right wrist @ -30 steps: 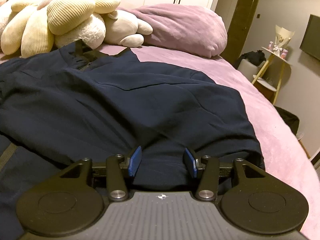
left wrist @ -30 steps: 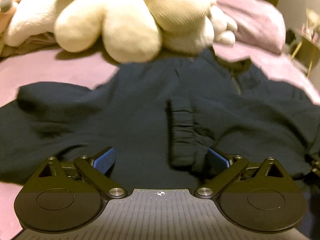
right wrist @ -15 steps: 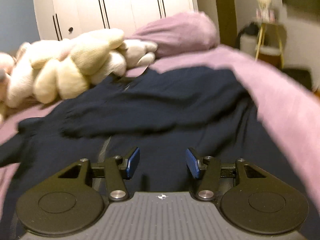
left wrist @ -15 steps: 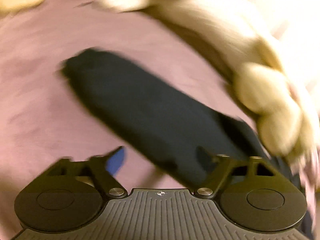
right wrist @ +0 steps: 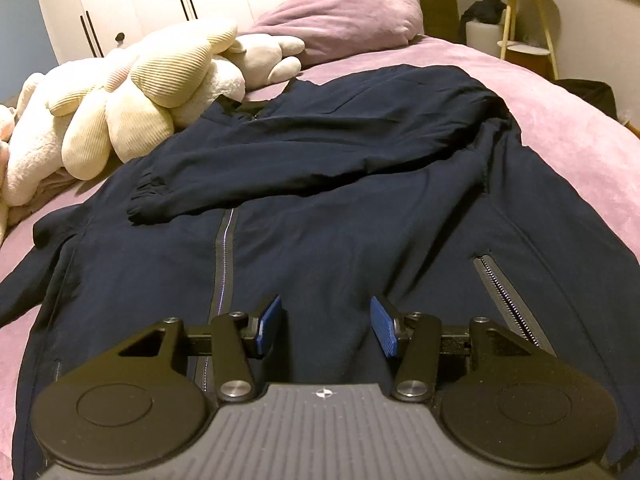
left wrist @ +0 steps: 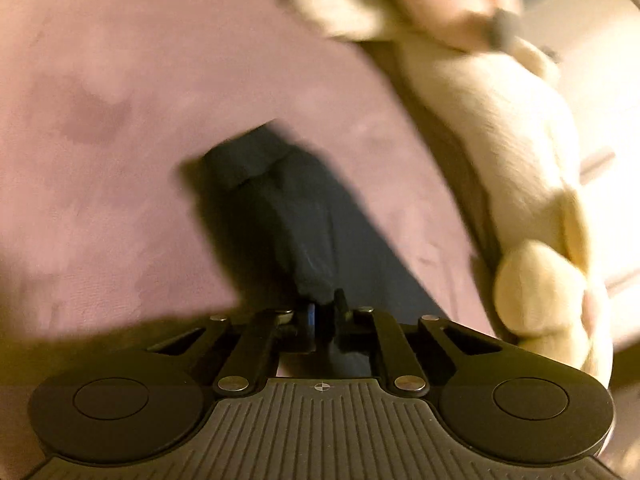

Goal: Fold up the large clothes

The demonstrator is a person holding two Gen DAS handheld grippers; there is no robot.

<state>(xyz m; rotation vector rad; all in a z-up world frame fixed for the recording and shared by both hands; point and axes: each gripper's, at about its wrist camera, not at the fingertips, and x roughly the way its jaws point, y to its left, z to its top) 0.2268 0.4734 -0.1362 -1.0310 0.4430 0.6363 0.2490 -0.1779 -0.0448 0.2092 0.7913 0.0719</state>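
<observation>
The left gripper (left wrist: 324, 314) is clamped on the dark navy jacket sleeve (left wrist: 276, 200), which runs away toward its far cuff over the mauve bedspread (left wrist: 100, 120). The right gripper (right wrist: 324, 326), jaws apart on nothing, hovers over the navy zip-up jacket (right wrist: 340, 232) lying flat, so the sleeve likely folds right across its body.

The left gripper (left wrist: 325, 314), at lower centre of its view, has its jaws clamped together on dark fabric. The right gripper (right wrist: 325, 328), lower centre, holds its jaws apart, gripping nothing.
</observation>
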